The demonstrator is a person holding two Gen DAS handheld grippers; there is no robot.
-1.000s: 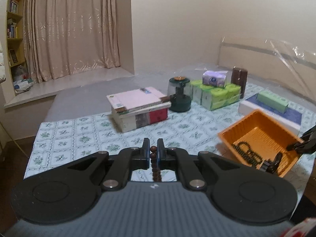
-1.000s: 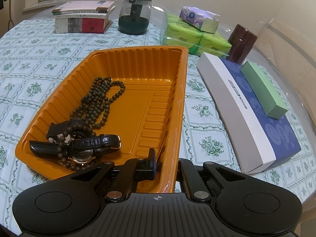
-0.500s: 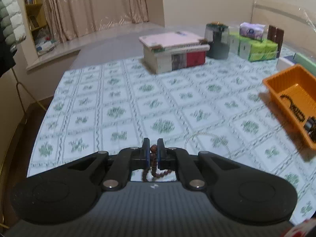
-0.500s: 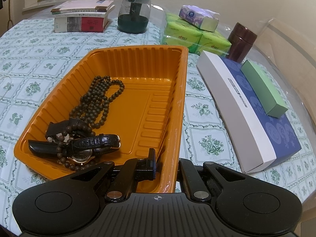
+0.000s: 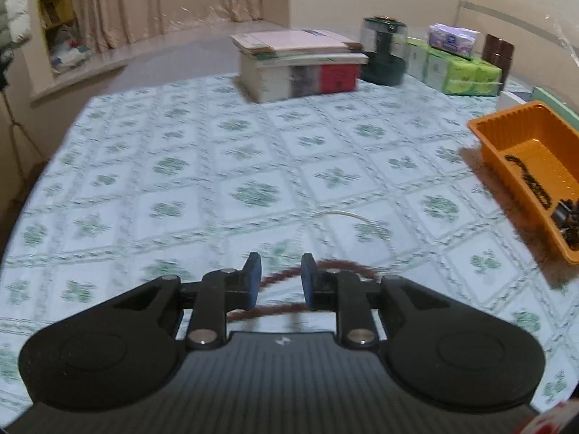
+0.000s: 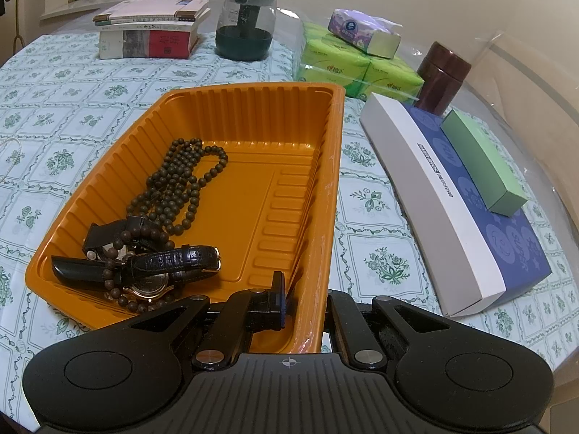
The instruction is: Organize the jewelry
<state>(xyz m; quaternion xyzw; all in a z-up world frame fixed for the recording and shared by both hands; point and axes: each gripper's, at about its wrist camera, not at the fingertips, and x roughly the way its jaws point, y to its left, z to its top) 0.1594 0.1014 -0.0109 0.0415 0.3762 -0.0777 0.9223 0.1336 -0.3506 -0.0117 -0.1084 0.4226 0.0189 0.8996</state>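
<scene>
Left wrist view: the left gripper (image 5: 278, 282) has just been opening; its blue pads stand apart over a blurred reddish-brown bead string (image 5: 325, 267) lying on the glossy flower-tiled table (image 5: 188, 166), the string passing between them without being pressed. A thin pale cord (image 5: 347, 215) curves just beyond. The ribbed orange tray (image 5: 486, 133) sits at the right edge, books (image 5: 296, 65) at the far edge. Right wrist view: the right gripper (image 6: 304, 302) is clamped on the tray's (image 6: 253, 108) near rim, one finger inside, one outside. Only here do the tray's contents show clearly: round dark beads (image 6: 181, 184), a black leather-strapped watch (image 6: 152, 271). Right of it lie a long blue-white box (image 6: 456, 209) and green tissue packs (image 6: 347, 68).
</scene>
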